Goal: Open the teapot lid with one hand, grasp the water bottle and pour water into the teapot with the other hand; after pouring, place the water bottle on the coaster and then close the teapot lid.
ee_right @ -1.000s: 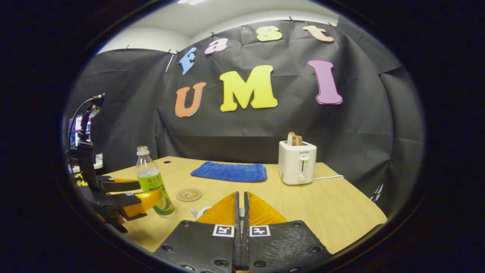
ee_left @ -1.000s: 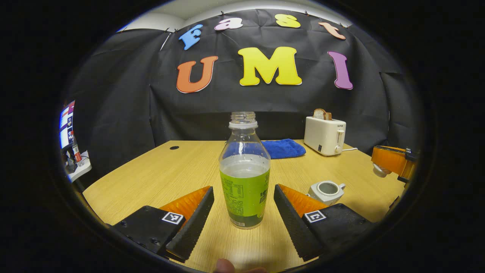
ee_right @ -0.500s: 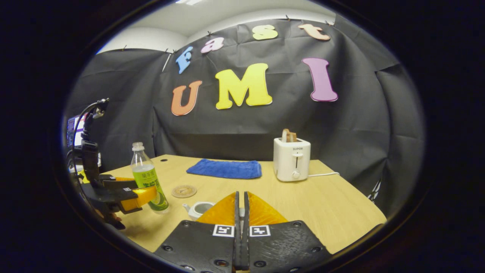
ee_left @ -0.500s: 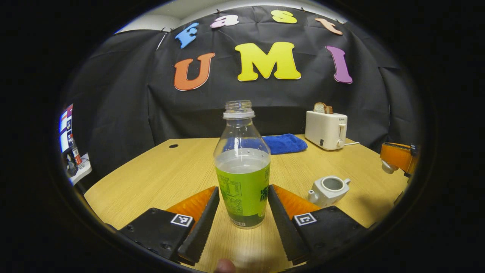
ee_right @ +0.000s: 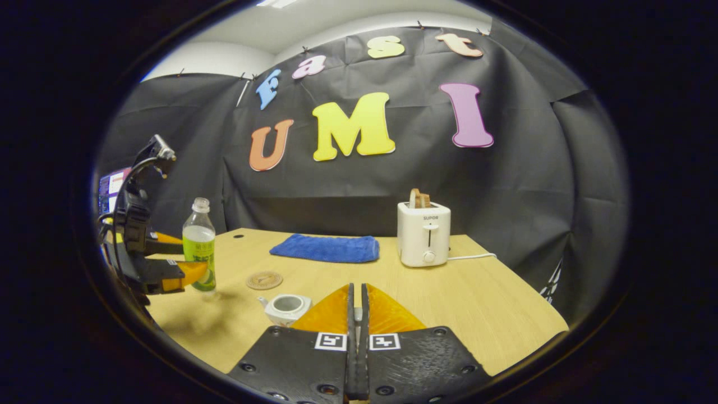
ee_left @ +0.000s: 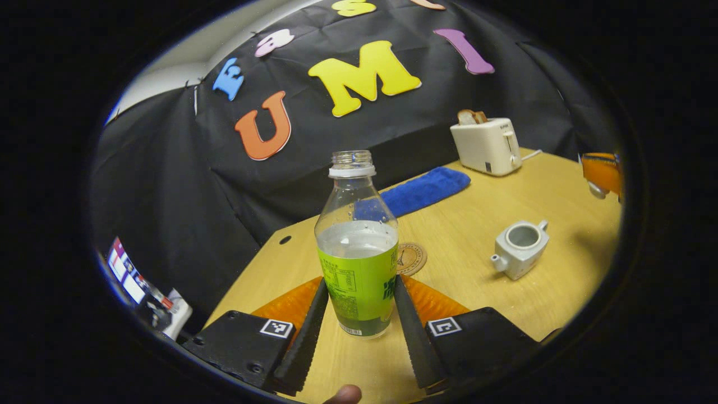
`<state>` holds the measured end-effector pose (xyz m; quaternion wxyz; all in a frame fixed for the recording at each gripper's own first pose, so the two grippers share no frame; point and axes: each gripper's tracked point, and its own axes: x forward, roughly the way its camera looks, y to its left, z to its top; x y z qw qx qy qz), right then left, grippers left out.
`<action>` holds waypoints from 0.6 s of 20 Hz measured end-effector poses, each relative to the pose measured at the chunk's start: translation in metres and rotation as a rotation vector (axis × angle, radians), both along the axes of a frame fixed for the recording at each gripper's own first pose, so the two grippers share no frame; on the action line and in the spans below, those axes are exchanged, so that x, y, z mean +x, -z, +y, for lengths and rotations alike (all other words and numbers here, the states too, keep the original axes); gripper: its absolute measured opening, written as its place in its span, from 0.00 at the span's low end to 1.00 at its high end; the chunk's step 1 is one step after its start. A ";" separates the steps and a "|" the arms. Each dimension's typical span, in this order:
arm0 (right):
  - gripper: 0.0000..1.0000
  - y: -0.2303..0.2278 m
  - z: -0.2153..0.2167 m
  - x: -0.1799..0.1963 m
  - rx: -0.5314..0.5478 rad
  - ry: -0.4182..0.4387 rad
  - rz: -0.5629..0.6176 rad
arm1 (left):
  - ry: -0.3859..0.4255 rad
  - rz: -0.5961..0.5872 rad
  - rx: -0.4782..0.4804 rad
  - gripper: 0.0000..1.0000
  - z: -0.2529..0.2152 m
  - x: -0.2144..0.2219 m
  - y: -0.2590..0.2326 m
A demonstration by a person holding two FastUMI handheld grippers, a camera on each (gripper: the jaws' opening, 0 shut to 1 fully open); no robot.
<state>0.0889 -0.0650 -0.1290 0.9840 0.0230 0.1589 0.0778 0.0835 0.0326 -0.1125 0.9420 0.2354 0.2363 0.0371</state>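
Green-label bottle: water bottle [ee_left: 357,247] sits between the left gripper [ee_left: 357,314] fingers, both pressing its label; cap off, about half full, upright.
Bottle height: in the right gripper view the water bottle [ee_right: 199,246] appears lifted off the table [ee_right: 482,314], shadow below it.
Right gripper: right gripper [ee_right: 357,320] jaws closed, a small pale part just visible in the slit between them; in the left gripper view a small white knob hangs under that gripper [ee_left: 601,174] at the right edge, probably the lid.
Teapot: white teapot [ee_left: 519,248] open-topped on the table, right of the bottle, near the right gripper's tips [ee_right: 286,307].
Coaster: round coaster [ee_left: 411,258] just behind the bottle, bare.
Far side: blue cloth [ee_right: 325,248], then white toaster [ee_right: 422,234] with bread in its slot.
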 end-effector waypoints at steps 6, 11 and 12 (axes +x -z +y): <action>0.00 0.010 -0.010 -0.002 -0.014 -0.003 0.006 | 0.122 0.086 0.311 0.72 -0.003 -0.004 -0.017; 0.00 0.015 -0.020 -0.005 -0.024 -0.001 0.007 | 0.224 0.133 0.548 0.72 -0.012 -0.002 -0.019; 0.00 0.016 -0.022 -0.006 -0.029 0.000 0.005 | 0.244 0.146 0.592 0.71 -0.013 -0.003 -0.017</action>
